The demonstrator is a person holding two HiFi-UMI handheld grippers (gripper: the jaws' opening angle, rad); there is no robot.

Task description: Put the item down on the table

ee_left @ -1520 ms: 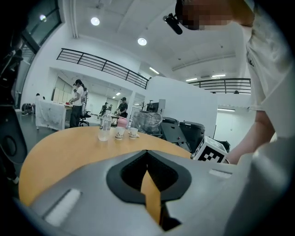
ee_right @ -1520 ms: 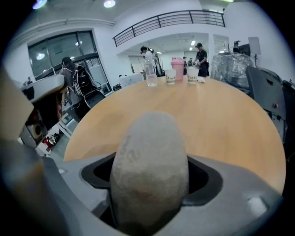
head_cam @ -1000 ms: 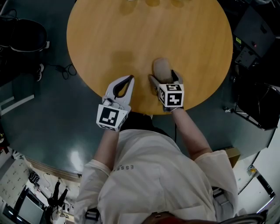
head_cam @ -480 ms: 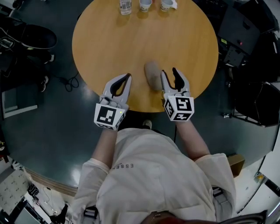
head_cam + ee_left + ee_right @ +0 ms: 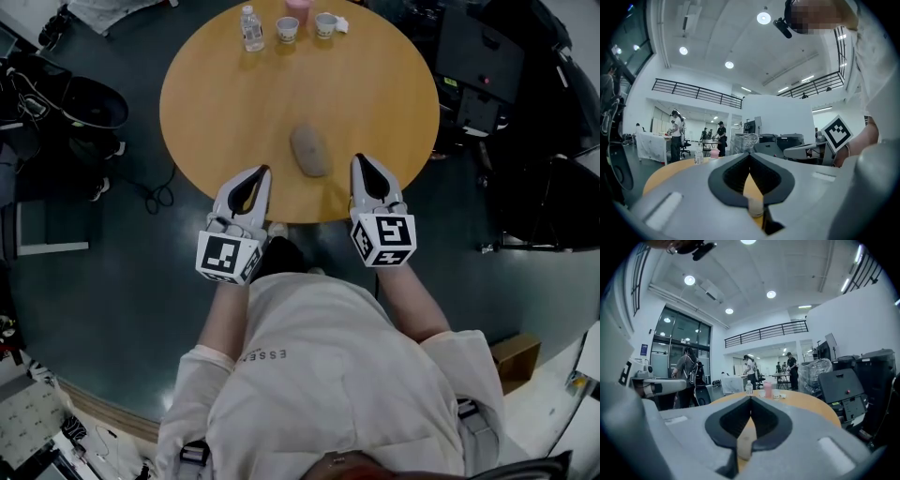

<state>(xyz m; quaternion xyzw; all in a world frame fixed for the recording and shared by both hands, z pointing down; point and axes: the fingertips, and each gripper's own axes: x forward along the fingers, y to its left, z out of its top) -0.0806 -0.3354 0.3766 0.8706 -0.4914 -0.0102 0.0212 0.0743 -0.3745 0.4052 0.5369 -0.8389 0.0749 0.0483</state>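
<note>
And there it is: the grey-brown, rounded oblong lump [image 5: 310, 150] is lying on the round light-wood table [image 5: 375, 84], just below the middle of the tabletop in the head view, free of both tools. The left gripper [image 5: 262, 172] sits to its lower left and the right gripper [image 5: 361, 160] to its right. Both reach in over the table's bottom edge, near the lump but apart from it. We read the left jaws as together, tips meeting on nothing but a sliver of tabletop behind them. The right jaws are closing down tip to tip, also with nothing between them. So by our judgement the put-down itself is done, and the job now is a clean exit. We want to draw both grippers straight back toward the bottom of the frame, keeping them high and wide of the lump. A rounded shape like that could rock or roll if we clip it. Its long axis runs from upper left to lower right, not far off vertical in the frame, and we can't tell one end from the other. The clear plastic bottle [image 5: 249, 28] and the small paper cups [image 5: 287, 29] at the top edge are well apart from all this
</note>
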